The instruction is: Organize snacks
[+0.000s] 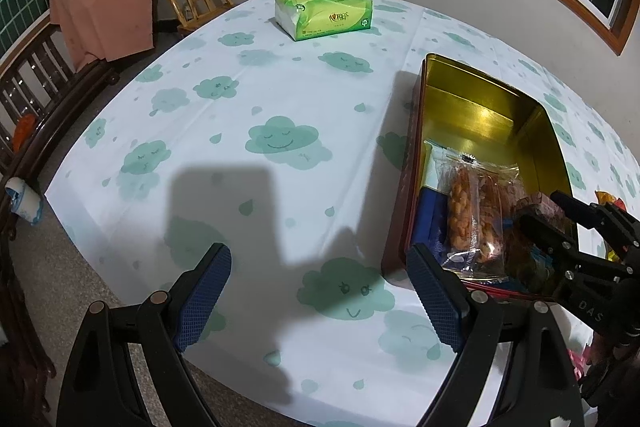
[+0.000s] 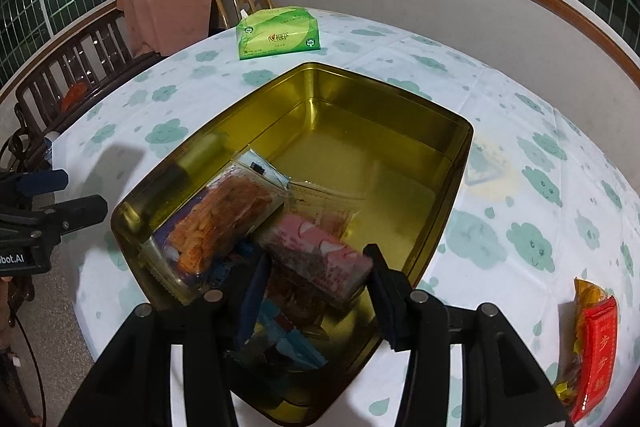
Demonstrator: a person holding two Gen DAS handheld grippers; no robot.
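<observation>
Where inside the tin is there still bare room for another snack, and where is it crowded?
The far half of the gold tin is bare, bordered by its far walls. The near end is crowded: the orange snack bag, pink packet and right tool sit there.

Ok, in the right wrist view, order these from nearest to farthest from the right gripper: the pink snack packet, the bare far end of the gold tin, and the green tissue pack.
1. Pink snack packet, lying in the tin just past the right gripper.
2. Bare far end of the gold tin, mid-table.
3. Green tissue pack, at the table's far edge.
</observation>
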